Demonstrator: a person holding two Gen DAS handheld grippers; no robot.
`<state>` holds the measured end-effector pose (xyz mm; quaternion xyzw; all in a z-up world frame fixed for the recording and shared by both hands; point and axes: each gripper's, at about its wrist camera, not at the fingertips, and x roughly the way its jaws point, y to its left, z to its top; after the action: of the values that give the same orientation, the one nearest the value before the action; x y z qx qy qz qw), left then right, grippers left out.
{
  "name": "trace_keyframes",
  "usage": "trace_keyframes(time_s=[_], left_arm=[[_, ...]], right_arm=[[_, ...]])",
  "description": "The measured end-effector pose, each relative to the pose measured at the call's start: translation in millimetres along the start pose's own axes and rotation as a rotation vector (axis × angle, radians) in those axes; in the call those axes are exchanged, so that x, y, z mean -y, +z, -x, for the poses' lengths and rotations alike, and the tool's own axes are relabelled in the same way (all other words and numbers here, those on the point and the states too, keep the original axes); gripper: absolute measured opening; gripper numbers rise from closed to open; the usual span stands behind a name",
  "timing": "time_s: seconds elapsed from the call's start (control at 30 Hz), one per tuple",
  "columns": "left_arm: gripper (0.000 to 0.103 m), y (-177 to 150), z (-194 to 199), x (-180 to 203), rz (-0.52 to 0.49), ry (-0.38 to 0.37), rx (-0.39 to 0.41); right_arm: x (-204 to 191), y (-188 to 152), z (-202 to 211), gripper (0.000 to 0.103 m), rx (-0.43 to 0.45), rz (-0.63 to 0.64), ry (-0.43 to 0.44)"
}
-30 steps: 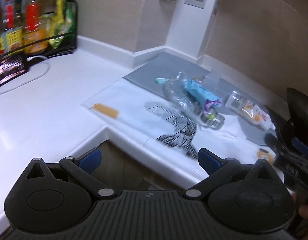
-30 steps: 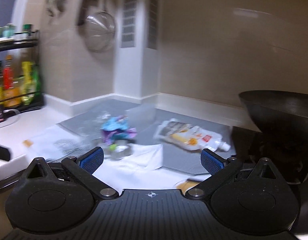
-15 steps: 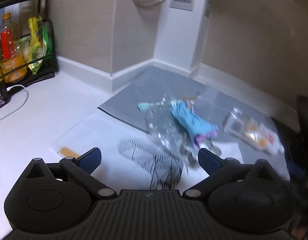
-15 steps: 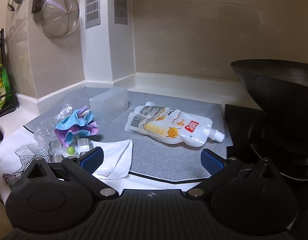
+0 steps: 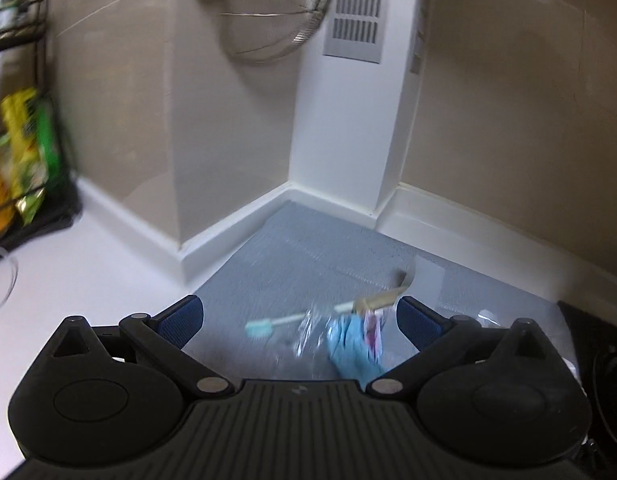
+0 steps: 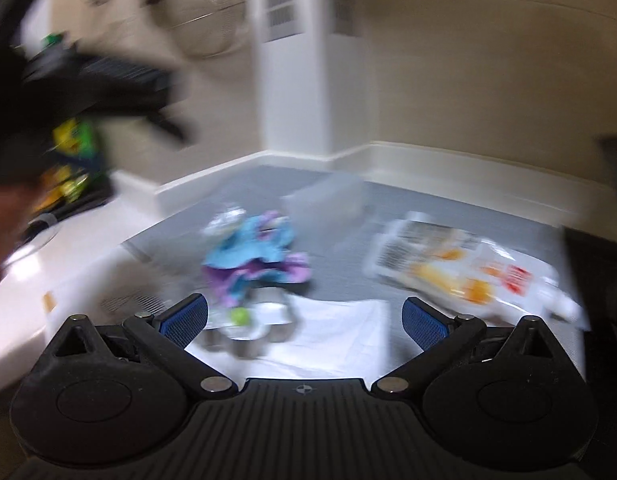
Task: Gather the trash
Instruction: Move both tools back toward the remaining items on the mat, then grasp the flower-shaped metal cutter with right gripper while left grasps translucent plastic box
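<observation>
Grippers, left [image 5: 298, 314] and right [image 6: 304, 316], are closing in wide open and empty over the blue wrapper [image 5: 354, 346], nothing collected yet.

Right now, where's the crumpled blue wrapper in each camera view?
Left wrist view: the blue wrapper sits low and right of centre, between the open fingers of the left hand-held gripper.
Right wrist view: it lies centre-left on the grey mat, just past the right hand-held gripper.
Shared landmark: the wall strainer.
</observation>
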<state>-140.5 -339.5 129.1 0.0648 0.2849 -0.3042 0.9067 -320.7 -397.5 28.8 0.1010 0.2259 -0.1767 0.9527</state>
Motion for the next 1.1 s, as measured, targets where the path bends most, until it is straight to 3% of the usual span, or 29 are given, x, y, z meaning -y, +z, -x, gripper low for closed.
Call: trace_keyframes(time_s=[0.07, 0.17, 0.27, 0.33, 0.43, 0.63, 0.77, 0.8, 0.83, 0.87, 0.9, 0.97, 1.1], left_arm=[[0.103, 5, -12, 5, -0.020, -0.007, -0.011], [0.103, 10, -30, 17, -0.078, -0.046, -0.035], [0.103, 12, -47, 37, -0.153, -0.038, -0.040], [0.103, 13, -61, 51, -0.191, -0.042, -0.058], [0.103, 15, -89, 69, -0.233, -0.071, -0.153], [0.103, 17, -130, 96, -0.289, -0.086, -0.250], [0.103, 17, -152, 107, -0.313, -0.078, -0.296], [0.103, 17, -156, 110, -0.322, -0.074, -0.310], [0.103, 16, -159, 112, -0.329, -0.073, -0.311], [0.092, 15, -159, 114, -0.338, -0.070, -0.298], [0.069, 14, -157, 115, -0.346, -0.076, -0.281], [0.041, 16, -152, 114, -0.335, -0.142, -0.290], [0.038, 22, -135, 109, -0.337, -0.138, -0.229]], right_arm=[[-1, 2, -5, 0.103, 0.007, 0.011, -0.021], [16, 4, -9, 0.103, 0.010, -0.075, -0.077], [31, 3, -13, 0.103, -0.041, -0.170, -0.026], [27, 1, -17, 0.103, -0.066, -0.139, 0.052], [11, 0, -28, 0.103, -0.090, -0.063, 0.094], [-8, 4, -57, 0.103, -0.146, -0.044, 0.113], [-16, 4, -67, 0.103, -0.164, -0.041, 0.076], [-16, 4, -67, 0.102, -0.163, -0.045, 0.076], [-15, 4, -65, 0.090, -0.150, -0.055, 0.082], [-12, 4, -61, 0.081, -0.134, -0.071, 0.106], [-10, 3, -59, 0.082, -0.123, -0.089, 0.111], [-6, 2, -54, 0.082, -0.101, -0.118, 0.105], [2, 0, -43, 0.082, -0.039, -0.164, 0.079]])
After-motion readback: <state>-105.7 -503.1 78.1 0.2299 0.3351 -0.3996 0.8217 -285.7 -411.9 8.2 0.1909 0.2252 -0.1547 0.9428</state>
